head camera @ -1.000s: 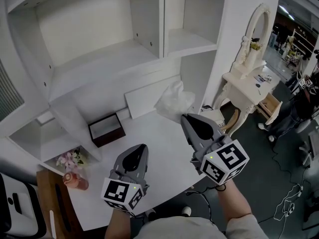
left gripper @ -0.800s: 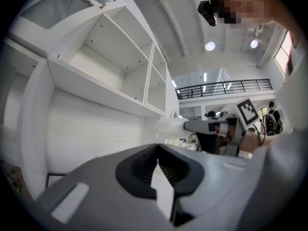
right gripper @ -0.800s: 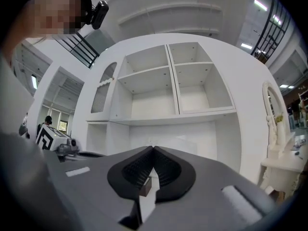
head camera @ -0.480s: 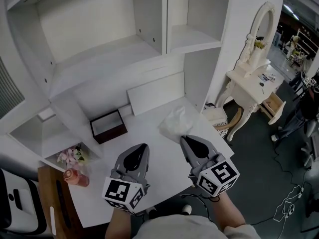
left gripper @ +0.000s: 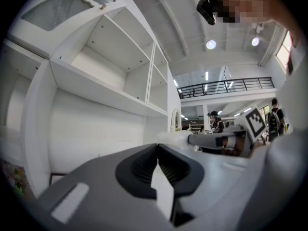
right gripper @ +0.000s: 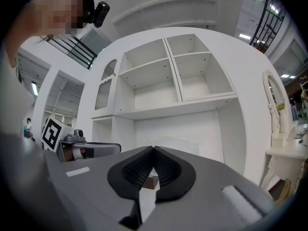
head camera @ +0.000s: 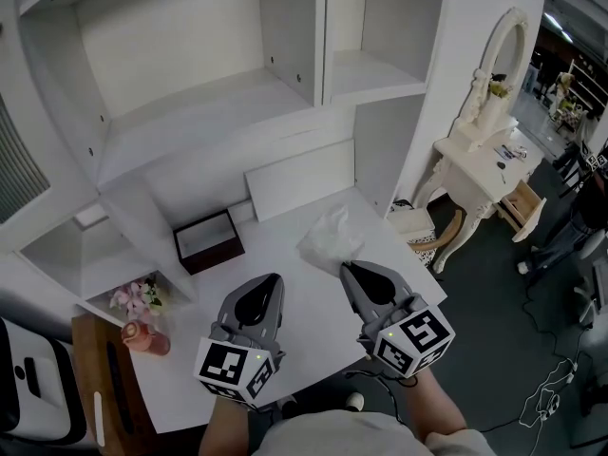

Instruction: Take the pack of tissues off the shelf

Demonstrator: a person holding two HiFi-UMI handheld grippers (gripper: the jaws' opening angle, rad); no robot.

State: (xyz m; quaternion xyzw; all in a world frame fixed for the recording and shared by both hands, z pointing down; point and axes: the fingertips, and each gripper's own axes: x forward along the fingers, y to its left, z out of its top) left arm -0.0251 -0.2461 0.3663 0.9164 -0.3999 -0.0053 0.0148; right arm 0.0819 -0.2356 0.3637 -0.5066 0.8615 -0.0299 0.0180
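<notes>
Head view: the pack of tissues (head camera: 331,240) is off the shelf unit (head camera: 190,112) and lies on the white table (head camera: 309,323), right of centre, near the table's right edge. Its crumpled white wrapper blends into the tabletop, so its outline is hard to trace. The right gripper (head camera: 350,272) points at it from the near side with its jaws pressed together. The tips meet the pack's near edge and appear to pinch the wrapper, though the jaws cover the exact contact.

In the right gripper view the right gripper (right gripper: 153,149) shows both jaws meeting at the tip. The pack (right gripper: 173,143) appears only as a pale hump just beyond them, and part of a dark box (right gripper: 150,182) shows through the gap lower down.

The left gripper (head camera: 270,285) sits to the left, apart from the pack. In the left gripper view its jaws (left gripper: 157,147) are closed on each other with nothing between them.

The dark box (head camera: 207,242) sits on the far left of the table. A white board (head camera: 302,179) leans against the back, behind the pack. Pink flowers (head camera: 131,302) at the near left are partly cut off by a shelf edge. The person's arms are cut off at the lower frame.
</notes>
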